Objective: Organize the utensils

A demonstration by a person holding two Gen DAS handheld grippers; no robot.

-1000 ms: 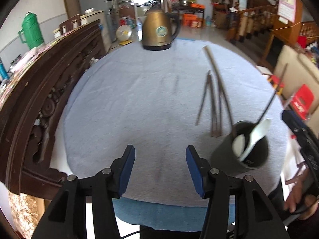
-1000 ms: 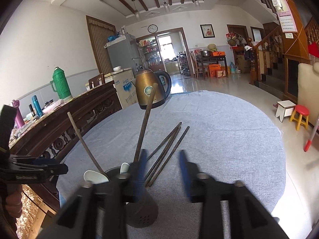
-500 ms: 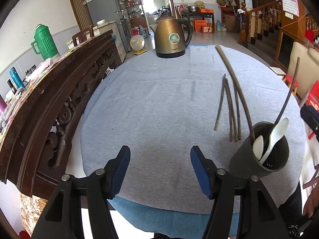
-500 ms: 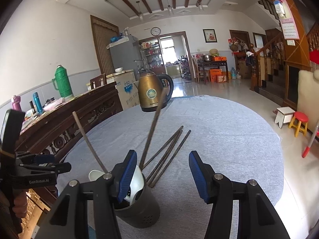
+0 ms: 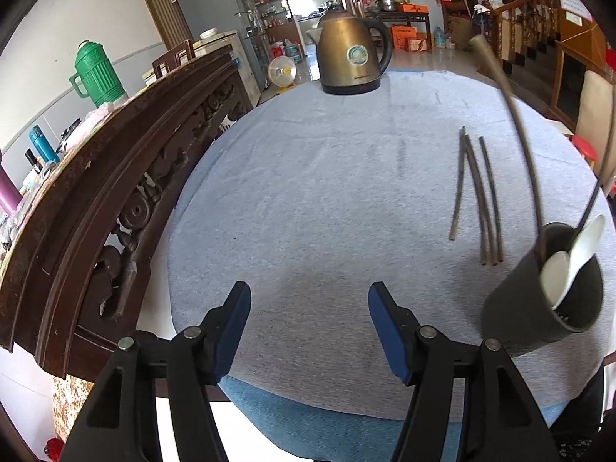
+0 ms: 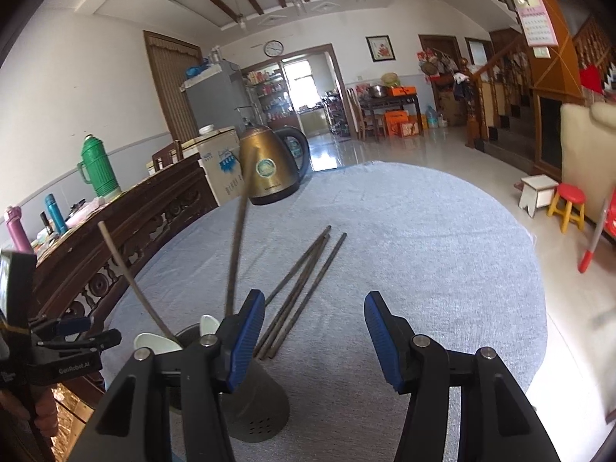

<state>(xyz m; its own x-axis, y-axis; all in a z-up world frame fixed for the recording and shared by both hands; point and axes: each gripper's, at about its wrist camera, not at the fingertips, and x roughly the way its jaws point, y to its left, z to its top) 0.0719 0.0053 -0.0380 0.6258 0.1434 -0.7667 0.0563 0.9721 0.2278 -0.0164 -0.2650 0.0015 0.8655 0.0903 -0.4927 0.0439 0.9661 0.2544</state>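
A dark grey utensil holder point(image 5: 539, 308) stands near the table's front right edge; it also shows in the right wrist view point(image 6: 254, 404). It holds two white spoons point(image 5: 569, 261) and two upright chopsticks point(image 6: 236, 246). Several dark chopsticks point(image 5: 481, 192) lie on the grey cloth beyond the holder; they also show in the right wrist view point(image 6: 304, 288). My left gripper point(image 5: 308, 327) is open and empty, left of the holder. My right gripper point(image 6: 313, 338) is open and empty, above and just right of the holder.
A bronze electric kettle point(image 5: 350, 57) stands at the far edge of the round table point(image 5: 308, 173). A carved dark wooden sideboard point(image 5: 96, 154) runs along the left, bearing a green thermos point(image 5: 96, 73). Small stools point(image 6: 566, 204) stand on the floor at right.
Both grippers have drawn back and tilted up from the holder. The right gripper has opened wide. One upright chopstick now stands free in the holder.
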